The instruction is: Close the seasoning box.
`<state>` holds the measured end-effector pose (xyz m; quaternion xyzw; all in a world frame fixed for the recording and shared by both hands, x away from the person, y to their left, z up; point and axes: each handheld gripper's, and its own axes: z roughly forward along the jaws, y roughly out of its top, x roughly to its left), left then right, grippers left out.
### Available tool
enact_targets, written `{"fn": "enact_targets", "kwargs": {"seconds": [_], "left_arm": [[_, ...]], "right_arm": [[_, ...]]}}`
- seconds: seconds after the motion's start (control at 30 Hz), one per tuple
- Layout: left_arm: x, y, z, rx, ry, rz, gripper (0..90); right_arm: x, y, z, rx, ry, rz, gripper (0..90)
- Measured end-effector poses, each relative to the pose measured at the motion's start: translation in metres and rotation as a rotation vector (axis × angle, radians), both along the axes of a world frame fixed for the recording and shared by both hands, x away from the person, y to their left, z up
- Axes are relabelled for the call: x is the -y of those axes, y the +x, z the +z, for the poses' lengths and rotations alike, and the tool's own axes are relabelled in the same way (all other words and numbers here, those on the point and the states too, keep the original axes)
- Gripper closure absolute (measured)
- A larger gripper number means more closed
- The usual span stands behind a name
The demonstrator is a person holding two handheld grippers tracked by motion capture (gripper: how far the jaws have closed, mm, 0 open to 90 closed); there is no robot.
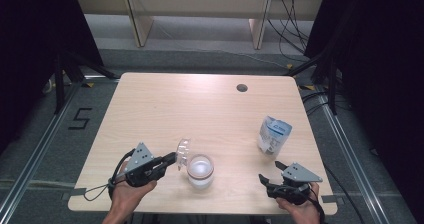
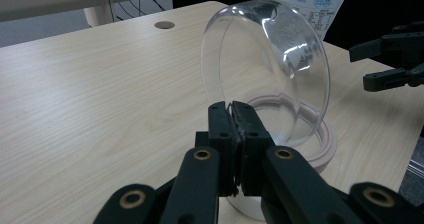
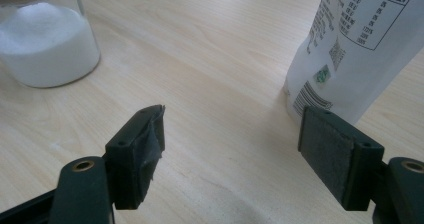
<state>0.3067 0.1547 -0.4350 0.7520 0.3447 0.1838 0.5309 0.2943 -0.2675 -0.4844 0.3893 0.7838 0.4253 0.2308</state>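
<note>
Your left gripper (image 1: 175, 158) has its jaws clamped on the rim of the clear lid (image 2: 267, 69), holding it tilted on edge just above the jar's pinkish rim. The jar (image 1: 200, 170), part full of white powder, stands on the table (image 1: 200, 109) near its front edge. Your right gripper (image 1: 270, 173) rests at front right, jaws wide apart and holding nothing, close to the white pouch (image 1: 274, 135).

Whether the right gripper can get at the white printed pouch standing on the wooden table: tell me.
Probably yes. The right gripper is open, holds nothing, and points toward the white printed pouch. Bare wooden table lies between them; the glass jar stands off to its left.
</note>
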Motion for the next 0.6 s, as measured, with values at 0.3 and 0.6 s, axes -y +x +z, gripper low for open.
{"fn": "enact_targets", "kwargs": {"seconds": [0.3, 0.6], "left_arm": [[0.0039, -0.0012, -0.0017, 0.0, -0.012, -0.02, 84.6], [0.0059, -0.0007, -0.0031, -0.019, -0.024, -0.018, 68.9]], "right_arm": [[-0.0003, -0.001, 0.0004, 0.002, -0.002, -0.011, 27.5], [-0.0003, -0.0002, 0.0001, 0.008, -0.008, 0.0, 27.5]]}}
